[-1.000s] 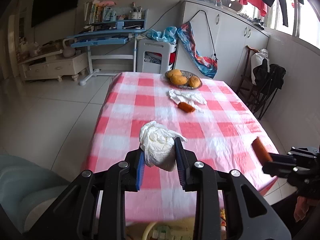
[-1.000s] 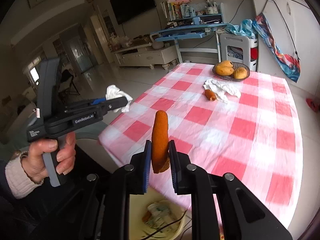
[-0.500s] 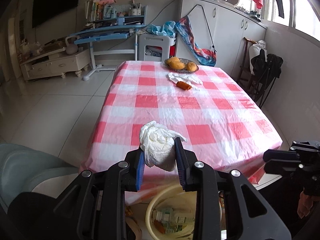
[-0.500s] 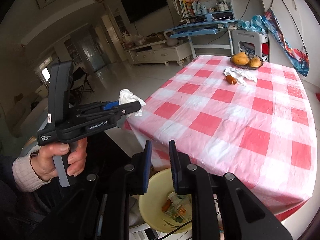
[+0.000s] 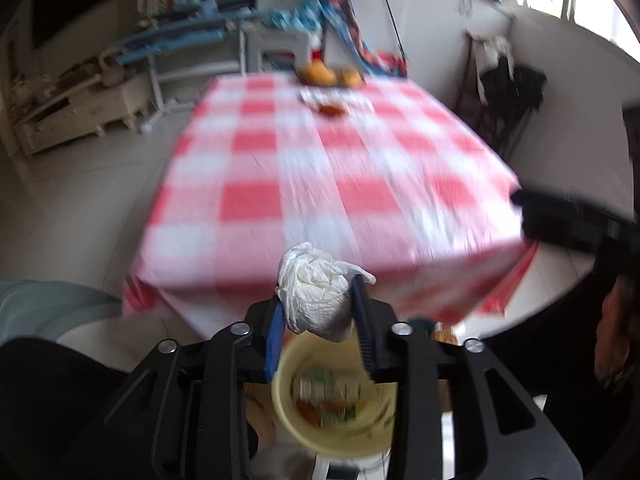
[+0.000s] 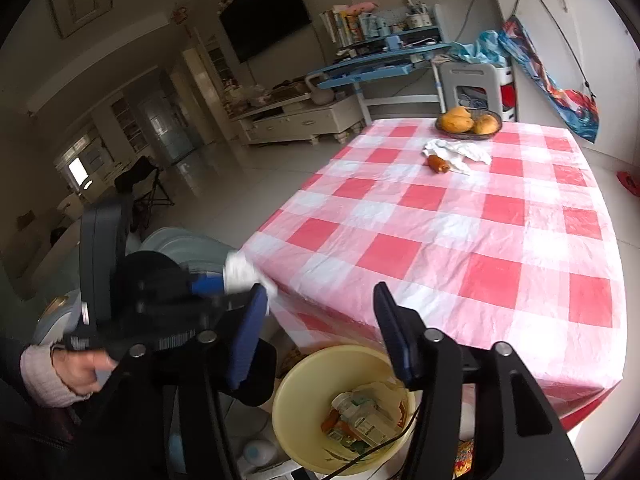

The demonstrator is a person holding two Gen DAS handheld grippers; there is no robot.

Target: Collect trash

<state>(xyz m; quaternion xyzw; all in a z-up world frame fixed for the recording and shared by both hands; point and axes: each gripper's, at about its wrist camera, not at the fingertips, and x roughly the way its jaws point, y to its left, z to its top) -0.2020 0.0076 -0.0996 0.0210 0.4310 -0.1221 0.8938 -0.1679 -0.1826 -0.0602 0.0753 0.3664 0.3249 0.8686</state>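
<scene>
1. A crumpled white tissue wad [image 5: 316, 300] sits between the fingers of the left gripper [image 5: 318, 322], above the yellow bin [image 5: 288, 408]; the jaws have just been opening, yet the wad is touching both pads and has not dropped; the left wrist view is blurred.
2. From the right wrist view the same wad [image 6: 240, 274] shows as a white blur at the tip of the left gripper [image 6: 224, 284], just off the near corner of the table [image 6: 520, 280]; a hand [image 6: 76, 368] with a pale cuff holds that gripper's handle.
3. The right gripper [image 6: 320, 332] has just been opening too; its jaws stand wide apart with nothing between them, over the bin [image 6: 304, 392].
4. The bin stands on the floor against the table's near edge; it holds a plastic bottle [image 6: 360, 416], orange scraps and white paper.
5. Far up the red-and-white checked cloth lie a white tissue [image 6: 460, 152] and an orange sausage piece [image 6: 438, 164], touching each other; behind them a bowl of orange fruit [image 6: 468, 122].
</scene>
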